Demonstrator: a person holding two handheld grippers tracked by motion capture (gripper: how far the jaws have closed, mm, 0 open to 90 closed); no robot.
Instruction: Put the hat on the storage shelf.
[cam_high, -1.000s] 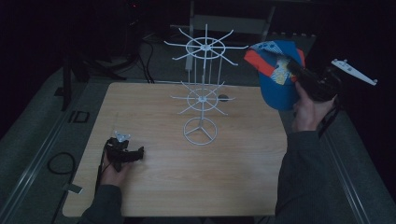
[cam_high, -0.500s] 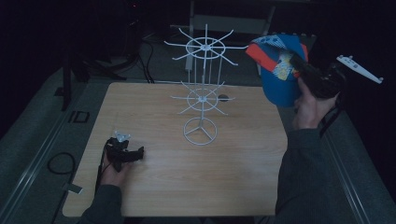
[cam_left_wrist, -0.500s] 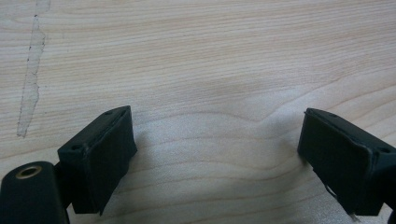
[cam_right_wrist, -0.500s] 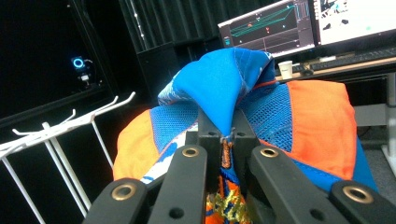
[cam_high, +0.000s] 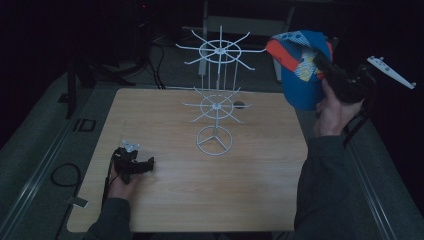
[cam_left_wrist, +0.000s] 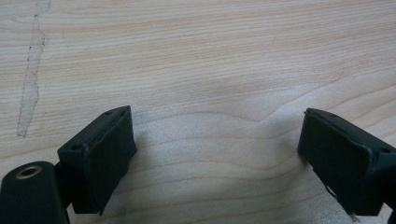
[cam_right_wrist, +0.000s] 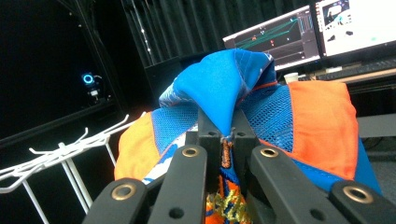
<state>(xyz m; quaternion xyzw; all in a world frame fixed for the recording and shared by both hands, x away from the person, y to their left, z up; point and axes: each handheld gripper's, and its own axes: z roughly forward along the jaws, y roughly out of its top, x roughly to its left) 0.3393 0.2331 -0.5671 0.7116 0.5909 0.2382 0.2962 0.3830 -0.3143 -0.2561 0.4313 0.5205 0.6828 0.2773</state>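
- Since the earlier frame, the cap (cam_high: 299, 70) in the right tool (cam_high: 320, 59) has shifted a little to the left in the upper right of the high view, nearer to the rack; the left tool (cam_high: 142, 166) has stayed at the lower left.
- Right tool is clenched on a fold of the blue and orange cap (cam_right_wrist: 243, 100), held in the air above the right edge of the bench (cam_high: 260, 175).
- White wire rack (cam_high: 218, 95) stands in the middle of the frame; its upper hooks (cam_high: 250, 50) point toward the cap, near but apart.
- Left tool (cam_left_wrist: 233, 163) rests on the bench, jaws released and wide, bare wood between them.
- Monitors (cam_right_wrist: 327, 32) glow at the upper right of the right gripper view.
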